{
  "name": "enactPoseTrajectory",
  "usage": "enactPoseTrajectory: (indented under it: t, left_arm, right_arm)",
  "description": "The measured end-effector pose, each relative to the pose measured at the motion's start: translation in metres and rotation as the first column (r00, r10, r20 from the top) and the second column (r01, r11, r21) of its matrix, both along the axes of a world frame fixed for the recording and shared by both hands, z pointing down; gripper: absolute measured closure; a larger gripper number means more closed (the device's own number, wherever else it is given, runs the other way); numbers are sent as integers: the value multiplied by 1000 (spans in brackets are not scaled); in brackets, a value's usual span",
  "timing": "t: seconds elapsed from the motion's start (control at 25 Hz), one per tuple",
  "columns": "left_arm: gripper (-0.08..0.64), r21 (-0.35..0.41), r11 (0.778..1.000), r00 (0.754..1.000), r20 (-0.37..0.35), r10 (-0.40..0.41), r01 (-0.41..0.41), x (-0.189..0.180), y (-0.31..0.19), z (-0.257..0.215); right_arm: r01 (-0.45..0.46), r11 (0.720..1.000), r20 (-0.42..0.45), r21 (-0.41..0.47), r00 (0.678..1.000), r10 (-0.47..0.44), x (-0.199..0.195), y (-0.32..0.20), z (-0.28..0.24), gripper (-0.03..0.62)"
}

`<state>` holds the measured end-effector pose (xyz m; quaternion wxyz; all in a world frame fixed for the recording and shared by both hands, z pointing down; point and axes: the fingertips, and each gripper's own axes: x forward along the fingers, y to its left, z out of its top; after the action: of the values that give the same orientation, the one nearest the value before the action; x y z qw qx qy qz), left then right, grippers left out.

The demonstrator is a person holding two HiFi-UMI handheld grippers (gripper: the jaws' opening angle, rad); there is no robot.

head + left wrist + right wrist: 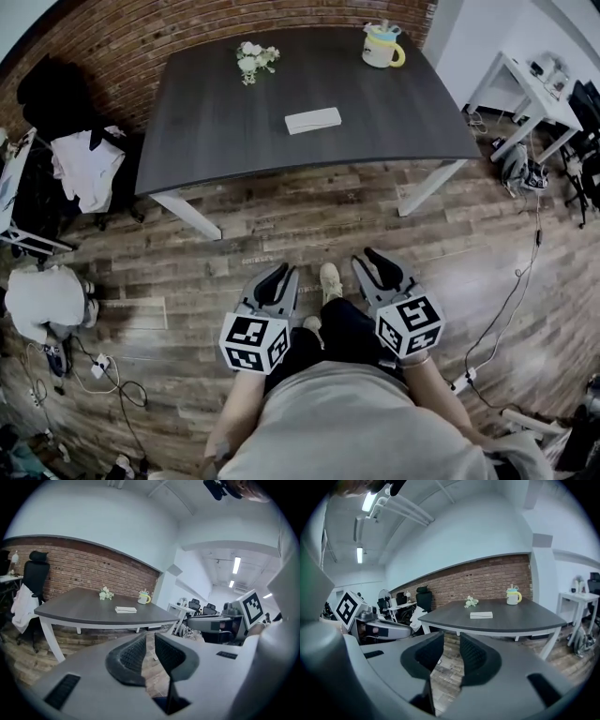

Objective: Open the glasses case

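Glasses case (313, 120): white, flat, lying on the dark tabletop (216, 141) roughly mid-table, long side towards me. It looks closed, but at this range I can't make out the lid seam or the hinge side. It sits well apart from the small white flower bunch (255, 59) at the back edge and the lidded mug with a yellow handle (382, 45) at the far right corner, so I judge there's room to get at it from both sides. There's no readable print on the case or mug. The only markings are the square black-and-white codes on the gripper cubes (253, 341), which are patterns, not text. Left gripper (149, 641): jaws practically together with just a sliver of floor showing between the pads, and nothing held. Right gripper (451, 641): jaws partly apart with wood floor visible through the gap, also empty. Both are held low in front of my body over the plank floor (281, 225), side by side and angled towards the table but short of its near edge, nowhere near the case. I read this as the approach stage, with the opening not started.
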<state>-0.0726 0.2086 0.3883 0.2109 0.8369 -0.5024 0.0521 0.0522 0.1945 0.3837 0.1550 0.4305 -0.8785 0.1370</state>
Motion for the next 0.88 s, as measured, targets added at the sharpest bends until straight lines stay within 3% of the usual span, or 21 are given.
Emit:
enactPoseTrajectory:
  t: [0.28,0.88]
  left_arm:
    - [511,1,999,999,14,-33,33,-17,-53,6]
    - [511,68,990,992,37,-124,121,-51,-248,-30]
  right_arm:
    - [34,999,3,14,999,-34,-16,-71,7,489]
    - [89,993,7,74,996,-89,-37,-283,-21,499]
